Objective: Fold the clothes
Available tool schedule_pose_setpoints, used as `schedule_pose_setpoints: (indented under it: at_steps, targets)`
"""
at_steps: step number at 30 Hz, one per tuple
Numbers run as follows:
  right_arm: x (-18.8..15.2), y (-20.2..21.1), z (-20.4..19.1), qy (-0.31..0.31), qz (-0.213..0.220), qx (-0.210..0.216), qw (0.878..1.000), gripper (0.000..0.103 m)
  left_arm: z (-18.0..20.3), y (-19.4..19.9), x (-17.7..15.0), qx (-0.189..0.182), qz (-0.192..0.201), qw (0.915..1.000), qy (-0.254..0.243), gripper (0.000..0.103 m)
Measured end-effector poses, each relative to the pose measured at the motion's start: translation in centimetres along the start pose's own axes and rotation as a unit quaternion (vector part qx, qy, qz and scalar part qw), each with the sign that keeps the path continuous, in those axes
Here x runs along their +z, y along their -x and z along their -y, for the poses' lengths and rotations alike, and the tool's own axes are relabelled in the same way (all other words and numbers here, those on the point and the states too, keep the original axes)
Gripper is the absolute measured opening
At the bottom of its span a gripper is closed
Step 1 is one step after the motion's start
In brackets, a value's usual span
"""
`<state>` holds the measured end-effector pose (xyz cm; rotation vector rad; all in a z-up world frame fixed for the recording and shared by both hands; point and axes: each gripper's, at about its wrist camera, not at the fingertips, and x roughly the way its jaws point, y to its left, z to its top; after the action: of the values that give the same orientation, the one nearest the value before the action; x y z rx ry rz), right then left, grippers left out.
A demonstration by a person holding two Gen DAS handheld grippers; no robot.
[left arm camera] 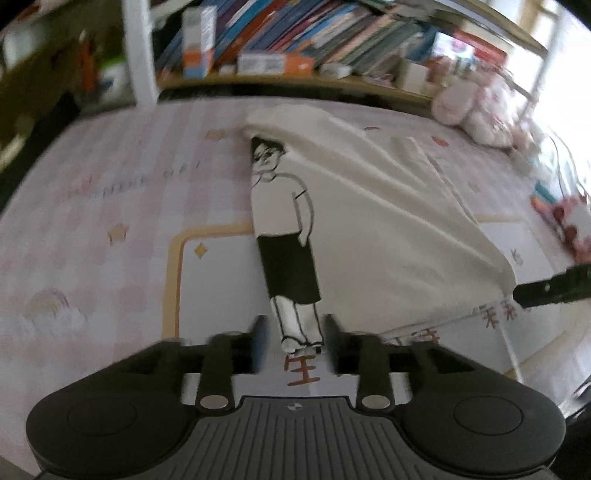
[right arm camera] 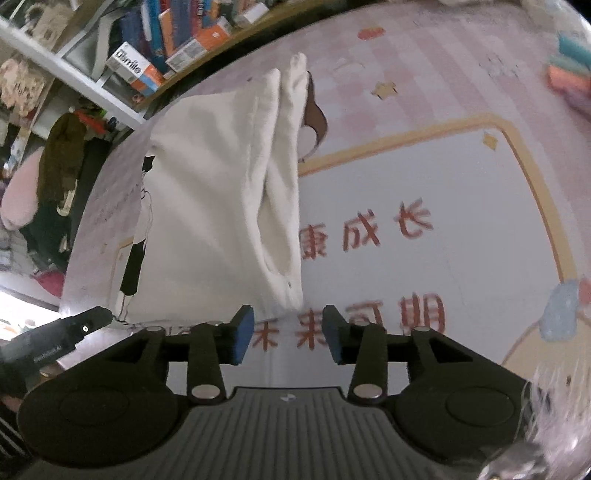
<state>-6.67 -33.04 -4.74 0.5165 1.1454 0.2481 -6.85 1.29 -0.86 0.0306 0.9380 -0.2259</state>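
White cotton shirt (left arm camera: 369, 221) lies soft and floppy. Both claws, left (left arm camera: 293, 341) and right (right arm camera: 288, 332), gape empty; pinch its hem

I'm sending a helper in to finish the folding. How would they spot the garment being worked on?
Look at the pink checked mat spread below the crowded bookshelf. Lying along its middle is a cream white T-shirt, folded lengthwise into a long strip. A black line drawing of a standing figure in a dark skirt runs down it, and it is the only garment on the mat.
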Motion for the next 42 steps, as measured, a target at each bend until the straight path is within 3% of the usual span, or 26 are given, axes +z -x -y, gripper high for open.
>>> schedule_pose_setpoints:
  at_steps: [2,3,10,14,18,21,23,28,34,42]
  targets:
    - [-0.3,0.2,0.6,-0.025,-0.002,0.008,1.000,0.041,1.1,0.5,0.1,0.026,0.024,0.9991,-0.025,0.084]
    - [-0.3,0.3,0.8,-0.036,-0.001,0.012,0.999,0.041,1.5,0.7,0.1,0.031,0.035,0.9983,-0.033,0.086]
    - [0.0,-0.5,1.1,-0.085,0.007,0.026,0.996,0.041,3.5,0.2,0.4,0.008,0.055,0.9947,-0.087,0.086]
    - [0.3,-1.5,0.6,-0.095,0.008,0.031,0.995,0.041,4.7,0.0,0.2,-0.010,0.075,0.9893,-0.125,0.086]
    - [0.9,-2.2,-0.3,-0.090,0.004,0.026,0.996,0.039,6.0,-0.8,0.1,-0.042,0.070,0.9838,-0.160,0.086]
    - [1.1,-2.7,-0.7,-0.086,-0.001,0.016,0.996,0.024,7.0,-1.4,0.2,-0.056,0.067,0.9796,-0.181,0.086]
    - [1.1,-2.8,-0.4,-0.099,-0.003,0.023,0.995,0.019,7.8,-1.8,0.1,-0.057,0.069,0.9756,-0.200,0.086]
    - [1.5,-0.9,-0.8,-0.123,0.015,0.073,0.990,0.014,9.0,-2.7,-0.5,-0.041,0.070,0.9674,-0.240,0.086]
    - [3.1,1.2,-2.4,-0.144,0.040,0.139,0.979,0.013,9.5,-4.0,-0.9,-0.017,0.072,0.9664,-0.246,0.088]
    - [3.1,1.3,-2.4,-0.139,0.034,0.132,0.981,0.013,10.5,-5.4,-1.3,0.045,0.107,0.9564,-0.268,0.087]
